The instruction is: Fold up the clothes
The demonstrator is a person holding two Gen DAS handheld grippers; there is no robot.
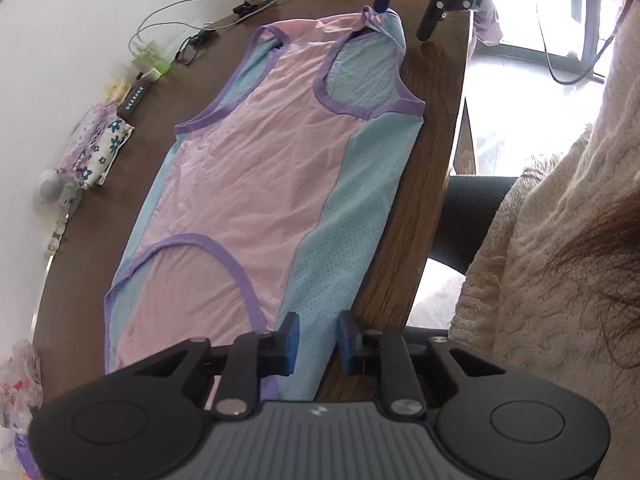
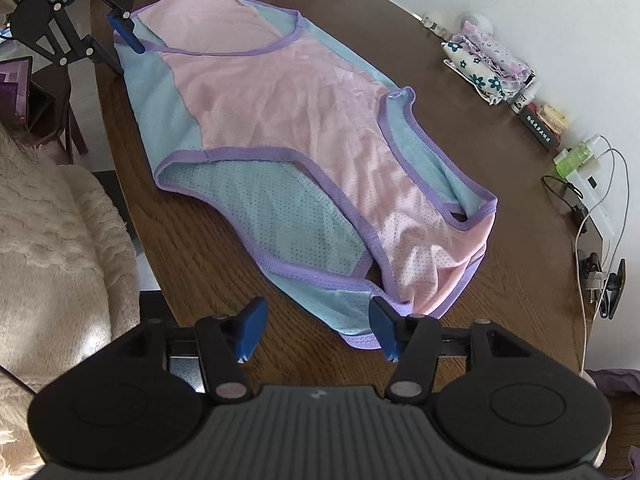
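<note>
A pink sleeveless garment (image 1: 260, 168) (image 2: 304, 120) with light-blue side panels and purple trim lies flat along the brown wooden table (image 1: 420, 160) (image 2: 180, 240). My left gripper (image 1: 319, 344) straddles the blue corner at one end, near the table's edge. A narrow gap shows between its blue pads, with the cloth in it. From the right wrist view the left gripper (image 2: 120, 46) sits at that far corner. My right gripper (image 2: 318, 330) stands open at the other end, and its right pad (image 2: 380, 328) is against the purple-trimmed strap. The left wrist view shows the right gripper (image 1: 406, 8) with one finger on that strap.
A person in a cream knitted sweater (image 1: 540, 280) (image 2: 52, 240) sits at the table's edge on a black chair (image 1: 468, 216). Along the wall side lie folded floral cloth (image 1: 96, 148) (image 2: 488, 68), cables and chargers (image 1: 168, 40) (image 2: 592, 208), small boxes and a plastic bag (image 1: 16, 384).
</note>
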